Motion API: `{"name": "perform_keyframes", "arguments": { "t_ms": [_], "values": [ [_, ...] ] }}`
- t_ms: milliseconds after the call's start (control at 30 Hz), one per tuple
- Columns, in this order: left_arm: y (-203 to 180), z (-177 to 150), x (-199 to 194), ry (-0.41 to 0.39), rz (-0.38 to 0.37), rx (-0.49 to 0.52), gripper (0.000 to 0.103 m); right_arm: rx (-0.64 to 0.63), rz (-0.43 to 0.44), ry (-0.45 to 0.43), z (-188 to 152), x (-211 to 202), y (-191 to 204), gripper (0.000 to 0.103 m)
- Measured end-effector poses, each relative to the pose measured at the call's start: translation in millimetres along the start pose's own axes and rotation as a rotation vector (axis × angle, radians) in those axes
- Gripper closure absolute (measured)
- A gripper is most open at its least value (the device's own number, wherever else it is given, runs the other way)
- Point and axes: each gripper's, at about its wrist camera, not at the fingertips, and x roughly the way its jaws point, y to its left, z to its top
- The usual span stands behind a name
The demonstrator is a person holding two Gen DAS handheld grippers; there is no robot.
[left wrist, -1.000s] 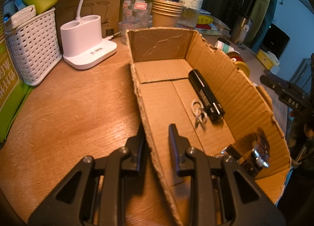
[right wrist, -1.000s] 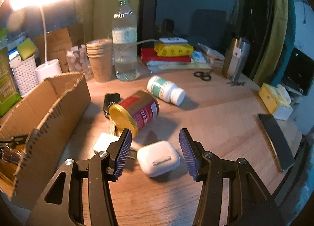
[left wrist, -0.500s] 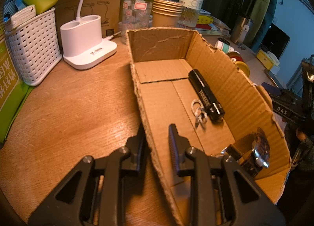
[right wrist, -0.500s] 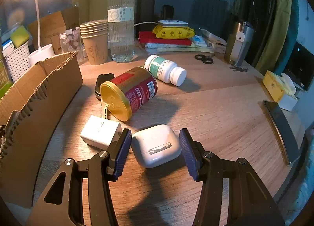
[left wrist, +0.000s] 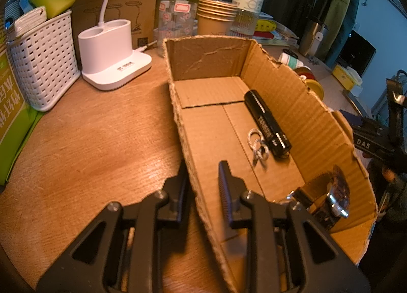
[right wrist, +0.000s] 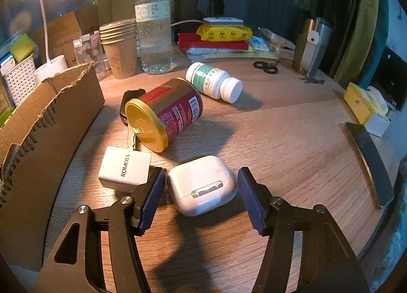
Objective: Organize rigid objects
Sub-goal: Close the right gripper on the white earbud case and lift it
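Note:
My left gripper (left wrist: 202, 186) straddles the near left wall of the cardboard box (left wrist: 189, 165), one finger outside and one inside; a gap shows beside the inner finger. The box holds a black flashlight (left wrist: 267, 123) with a cord loop and a wristwatch (left wrist: 330, 199). My right gripper (right wrist: 201, 191) is open, its fingers on either side of a white earbuds case (right wrist: 201, 185) on the table. A white ROMOSS charger (right wrist: 124, 168), a red-and-gold can (right wrist: 165, 112) on its side, a white pill bottle (right wrist: 213, 83) and a black key fob (right wrist: 128, 101) lie nearby.
The box's outer wall (right wrist: 45, 125) stands left of the right gripper. A water bottle (right wrist: 154, 26), paper cups (right wrist: 118, 48), a steel flask (right wrist: 311, 46), scissors (right wrist: 265, 66) and a phone (right wrist: 368, 160) are around. A white lamp base (left wrist: 112, 61) and a basket (left wrist: 43, 56) stand left.
My right gripper has moved forward and down, so the earbuds case now sits between its open fingers. My left gripper and the box have not moved.

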Motion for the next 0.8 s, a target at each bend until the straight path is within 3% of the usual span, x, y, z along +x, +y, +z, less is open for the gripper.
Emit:
{"name": "perform_keyframes", "arguments": {
  "t_ms": [367, 800],
  "values": [
    [-1, 0, 0, 0.0, 0.0, 0.0, 0.079, -0.014, -0.01, 0.013, -1, 4, 2, 0.041],
    [0, 0, 0, 0.0, 0.0, 0.0, 0.079, -0.016, 0.0, -0.04, 0, -9, 3, 0.041]
  ]
}}
